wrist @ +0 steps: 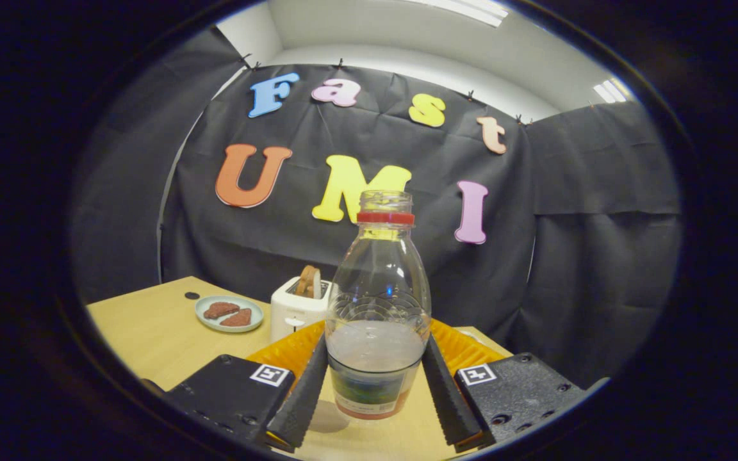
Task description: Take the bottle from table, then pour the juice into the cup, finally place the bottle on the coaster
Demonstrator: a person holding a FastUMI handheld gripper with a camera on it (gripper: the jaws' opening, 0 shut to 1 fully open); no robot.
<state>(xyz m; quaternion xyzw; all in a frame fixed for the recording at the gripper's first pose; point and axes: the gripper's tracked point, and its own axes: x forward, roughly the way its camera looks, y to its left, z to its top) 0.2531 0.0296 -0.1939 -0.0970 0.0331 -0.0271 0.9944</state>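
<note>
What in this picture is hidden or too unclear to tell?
- Gripper view: the orange coaster is mostly covered by the bottle and the gripper fingers.
- The cup: none can be made out.
- The toaster: one side sits behind the bottle.
- Grip: both fingers flank the bottle; whether they press on it is unclear.

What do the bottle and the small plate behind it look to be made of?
Bottle, between the gripper fingers, which press its sides: clear glossy plastic by its look, see-through with ribs. Plate: smooth pale blue-green, probably glazed ceramic or plastic; the look leaves it open.
</note>
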